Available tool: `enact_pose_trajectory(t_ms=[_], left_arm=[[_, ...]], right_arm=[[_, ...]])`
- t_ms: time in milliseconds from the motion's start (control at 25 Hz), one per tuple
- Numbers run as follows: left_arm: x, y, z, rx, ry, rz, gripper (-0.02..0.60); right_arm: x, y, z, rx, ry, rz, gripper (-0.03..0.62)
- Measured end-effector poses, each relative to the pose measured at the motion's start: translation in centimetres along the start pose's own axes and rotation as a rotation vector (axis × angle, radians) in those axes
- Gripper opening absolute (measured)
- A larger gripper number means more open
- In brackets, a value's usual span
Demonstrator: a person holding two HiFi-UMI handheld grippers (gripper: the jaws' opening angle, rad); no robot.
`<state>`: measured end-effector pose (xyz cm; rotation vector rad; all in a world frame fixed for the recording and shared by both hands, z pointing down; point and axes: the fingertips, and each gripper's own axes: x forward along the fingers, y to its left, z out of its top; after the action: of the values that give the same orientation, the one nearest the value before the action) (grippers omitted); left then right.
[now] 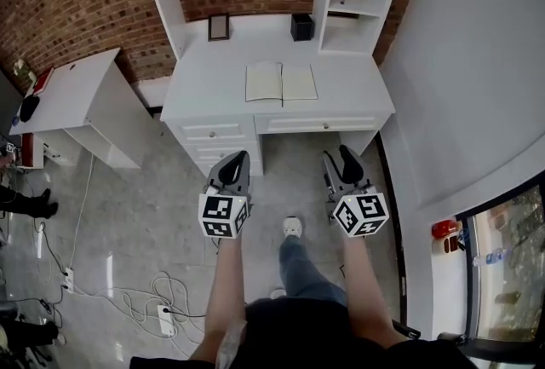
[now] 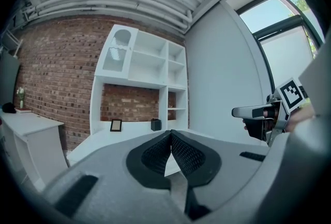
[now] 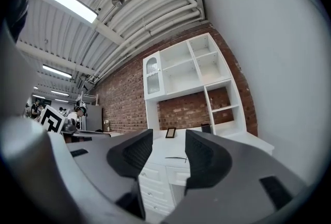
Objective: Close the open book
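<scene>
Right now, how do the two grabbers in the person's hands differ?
The left gripper has its jaws meeting at the tips; the right gripper has its jaws standing apart. The right gripper's gap frames the desk and the open book; the left gripper's shows only a sliver of desk. Both are empty and point toward the desk, short of it.

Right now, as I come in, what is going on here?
A person stands in front of a white desk and holds a tool in each hand. The open book lies flat on the desk, and nothing touches it. The left tool has its jaws together, the right tool has them apart. Both are empty and short of the desk, so the closing has not begun.
</scene>
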<state>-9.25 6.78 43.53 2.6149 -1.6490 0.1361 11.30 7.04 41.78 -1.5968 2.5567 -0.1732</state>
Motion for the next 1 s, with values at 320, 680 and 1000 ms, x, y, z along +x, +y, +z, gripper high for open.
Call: enact_pose_trajectory(t_ms=[320,680,1000], left_arm=[[7.0,3.9,-0.5,-0.017,0.009,0.047,0.008],[17.6,9.6,0.5,-0.038,0.031,0.119,0.008],[23.3,13.5,0.4,-0.047,0.045,0.194,0.008]], right_arm=[[7.8,-3.8,-0.7,0.008,0.012,0.033,0.215],[20.0,-10.0,-1.2,0.033,0.06,0.08,0.215],[28.3,-12.6,-2.6,0.049,0.103,0.147,0.215]])
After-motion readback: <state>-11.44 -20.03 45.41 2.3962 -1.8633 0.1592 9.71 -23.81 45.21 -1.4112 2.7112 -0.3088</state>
